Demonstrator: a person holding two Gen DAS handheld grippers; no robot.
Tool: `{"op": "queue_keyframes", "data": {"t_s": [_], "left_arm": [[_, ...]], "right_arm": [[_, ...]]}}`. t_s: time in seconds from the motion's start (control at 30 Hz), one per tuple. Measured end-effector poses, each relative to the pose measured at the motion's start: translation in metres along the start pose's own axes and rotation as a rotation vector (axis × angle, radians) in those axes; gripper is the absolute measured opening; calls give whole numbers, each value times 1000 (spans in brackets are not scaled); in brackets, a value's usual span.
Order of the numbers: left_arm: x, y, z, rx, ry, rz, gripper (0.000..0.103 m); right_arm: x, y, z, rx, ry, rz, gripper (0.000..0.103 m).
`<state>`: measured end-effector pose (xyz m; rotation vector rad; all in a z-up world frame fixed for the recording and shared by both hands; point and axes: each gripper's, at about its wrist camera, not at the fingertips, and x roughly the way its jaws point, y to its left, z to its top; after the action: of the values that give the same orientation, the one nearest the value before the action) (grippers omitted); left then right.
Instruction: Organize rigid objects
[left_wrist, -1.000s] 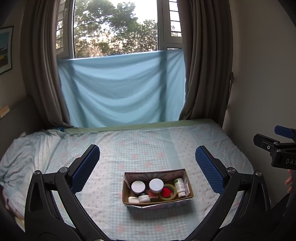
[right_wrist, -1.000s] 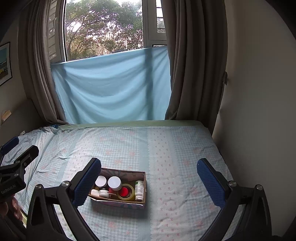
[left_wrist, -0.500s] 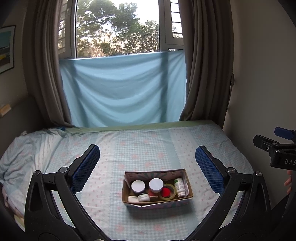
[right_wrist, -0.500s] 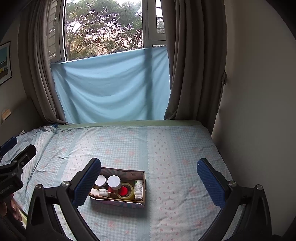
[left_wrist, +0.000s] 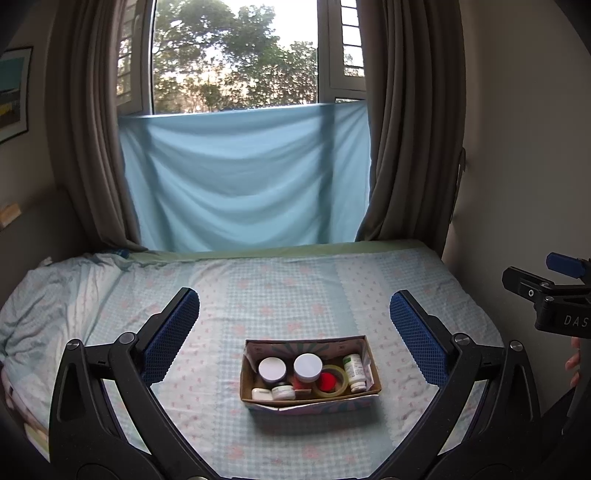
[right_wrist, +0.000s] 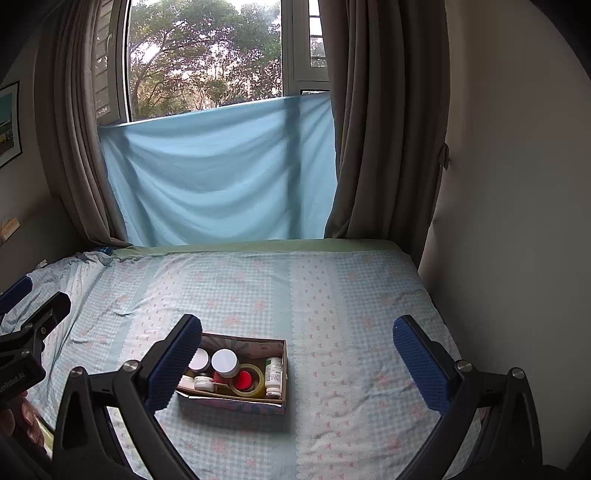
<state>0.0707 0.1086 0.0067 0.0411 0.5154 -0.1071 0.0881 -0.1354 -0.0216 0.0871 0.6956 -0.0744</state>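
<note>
Two round-lidded jars (rectangular cardboard box)

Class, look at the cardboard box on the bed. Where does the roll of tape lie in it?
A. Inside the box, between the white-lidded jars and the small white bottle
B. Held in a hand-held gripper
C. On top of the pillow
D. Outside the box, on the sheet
A: the roll of tape lies inside the cardboard box, with the white-lidded jars on one side and the small white bottle on the other.
</note>
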Motion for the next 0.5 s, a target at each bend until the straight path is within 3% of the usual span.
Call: {"op": "queue_keyframes", "data": {"t_s": [0.37,0.5], "left_arm": [[-4,0,-2,-29,-11,-44,103],[-3,-4,-3,-3,-19,-15,103]], "right_arm": [[-1,0,0,-1,0,0,103],[0,0,-1,-1,0,-1,103]]}}
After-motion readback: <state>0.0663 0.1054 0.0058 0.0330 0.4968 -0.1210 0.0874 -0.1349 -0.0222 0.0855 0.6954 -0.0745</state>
